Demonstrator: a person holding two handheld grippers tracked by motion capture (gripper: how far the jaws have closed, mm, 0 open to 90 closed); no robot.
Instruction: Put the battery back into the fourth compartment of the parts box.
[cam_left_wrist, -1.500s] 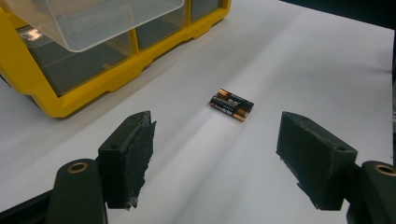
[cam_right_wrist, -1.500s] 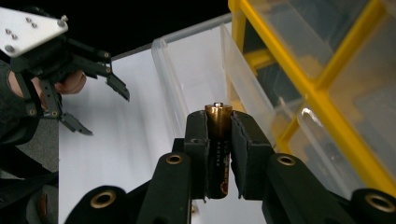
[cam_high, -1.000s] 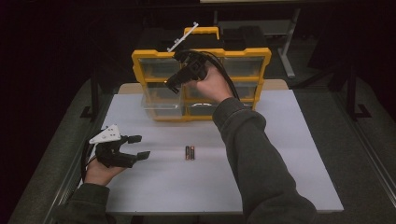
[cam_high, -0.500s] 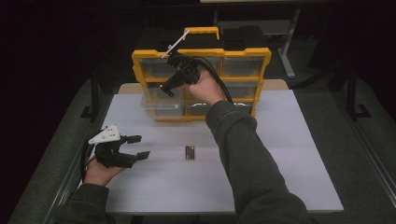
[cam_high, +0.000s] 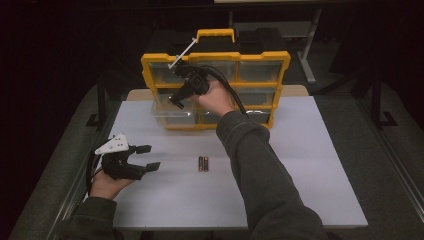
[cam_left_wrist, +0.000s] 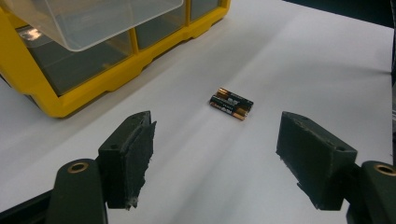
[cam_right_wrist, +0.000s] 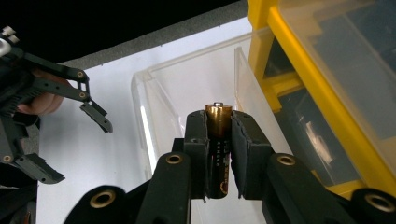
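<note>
Two batteries (cam_high: 202, 163) lie side by side mid-tabletop. Right gripper (cam_right_wrist: 218, 140) clenches a third battery (cam_right_wrist: 217, 122) around its middle above the open clear drawer (cam_right_wrist: 187, 93). Left gripper (cam_left_wrist: 217, 158) rests released. Light, rigid, smooth cells could slip.

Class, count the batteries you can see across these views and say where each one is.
3. Two batteries lie side by side on the white table; one battery is clamped in the right gripper over the pulled-out clear drawer. Closed drawers may hide more.
</note>
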